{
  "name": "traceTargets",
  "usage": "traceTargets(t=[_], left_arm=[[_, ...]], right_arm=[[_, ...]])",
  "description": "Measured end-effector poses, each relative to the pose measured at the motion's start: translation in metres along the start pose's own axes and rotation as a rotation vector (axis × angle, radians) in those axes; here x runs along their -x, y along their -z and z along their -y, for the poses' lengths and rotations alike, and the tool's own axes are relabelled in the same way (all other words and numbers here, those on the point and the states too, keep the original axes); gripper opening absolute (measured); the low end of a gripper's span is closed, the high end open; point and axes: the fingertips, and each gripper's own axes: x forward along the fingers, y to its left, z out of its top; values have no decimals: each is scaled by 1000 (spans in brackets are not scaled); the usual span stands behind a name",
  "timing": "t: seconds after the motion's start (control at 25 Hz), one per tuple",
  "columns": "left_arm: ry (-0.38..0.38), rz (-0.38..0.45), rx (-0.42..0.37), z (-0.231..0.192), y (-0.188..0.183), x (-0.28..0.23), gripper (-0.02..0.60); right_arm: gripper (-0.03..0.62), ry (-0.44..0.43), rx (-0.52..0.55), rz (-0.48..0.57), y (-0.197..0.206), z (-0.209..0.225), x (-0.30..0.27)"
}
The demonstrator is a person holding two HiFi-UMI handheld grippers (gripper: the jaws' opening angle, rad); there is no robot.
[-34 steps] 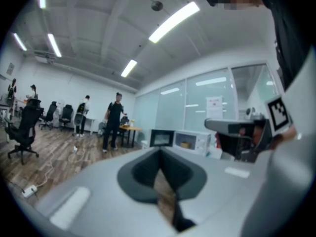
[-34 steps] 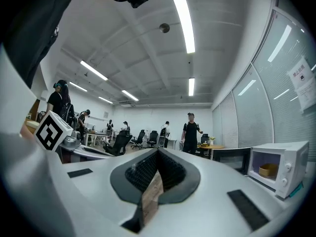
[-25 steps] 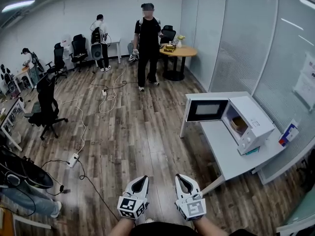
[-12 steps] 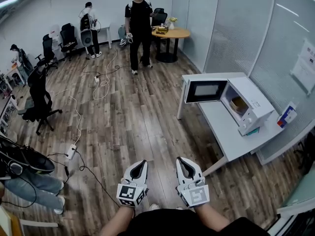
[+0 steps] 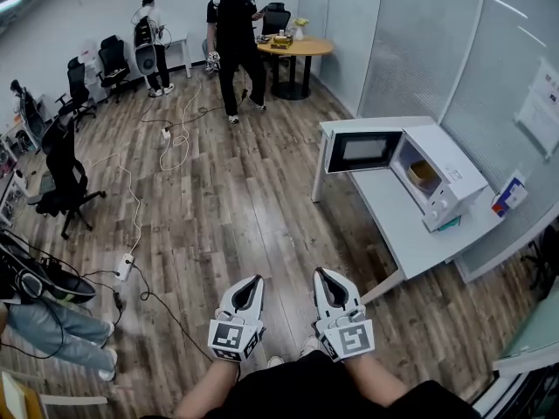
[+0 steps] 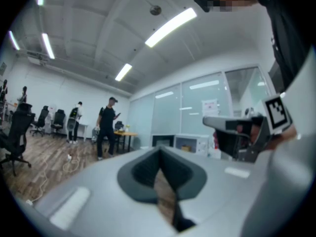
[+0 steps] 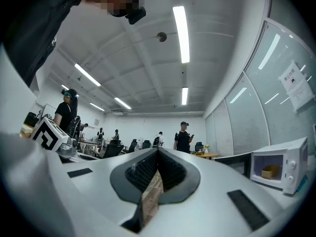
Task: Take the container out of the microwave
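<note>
Office floor, seen from my head camera: my left gripper (image 5: 254, 281) and right gripper (image 5: 322, 273) hang side by side, low in front of me over the wood-plank floor (image 5: 244, 208). Each has its jaws pressed together at the tips with nothing between them (each gripper's own view shows only floor through the gap behind the closed pads). The microwave (image 5: 445, 177) stands well apart from both grippers, ahead and to my right, at the far end of a white table (image 5: 397, 234) set against the glass wall. Its door (image 5: 362, 151) is swung wide open toward the room. The container (image 5: 424, 175), a tan, box-like shape, sits inside the lit cavity, untouched; the right gripper view catches it too (image 7: 270, 172), small at the right edge. Farther back, a person in black (image 5: 234, 33) stands beside a round wooden table (image 5: 297, 46). A black office chair (image 5: 65, 177) sits at the left, and white cables (image 5: 131, 225) trail across the floor.
</note>
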Motion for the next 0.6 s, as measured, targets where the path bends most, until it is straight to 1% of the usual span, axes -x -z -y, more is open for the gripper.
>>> traceTargets(t=[0.16, 0.32, 0.36, 0.48, 0.52, 0.6], left_arm=[[1, -13, -6, -4, 0, -26, 6], [-3, -24, -16, -6, -3, -61, 6], [-5, -24, -28, -5, -3, -71, 6], [-9, -15, -102, -1, -6, -103, 5], [-6, -14, -113, 1, -7, -114, 5], [1, -14, -108, 4, -7, -135, 6]], right_arm=[[-2, 22, -11, -10, 10, 25, -16], [-2, 14, -8, -21, 16, 57, -37], [-2, 8, -11, -22, 18, 65, -42], [-2, -1, -21, -21, 26, 91, -56], [-2, -2, -23, -20, 28, 101, -61], [-2, 4, -26, -21, 30, 120, -68]])
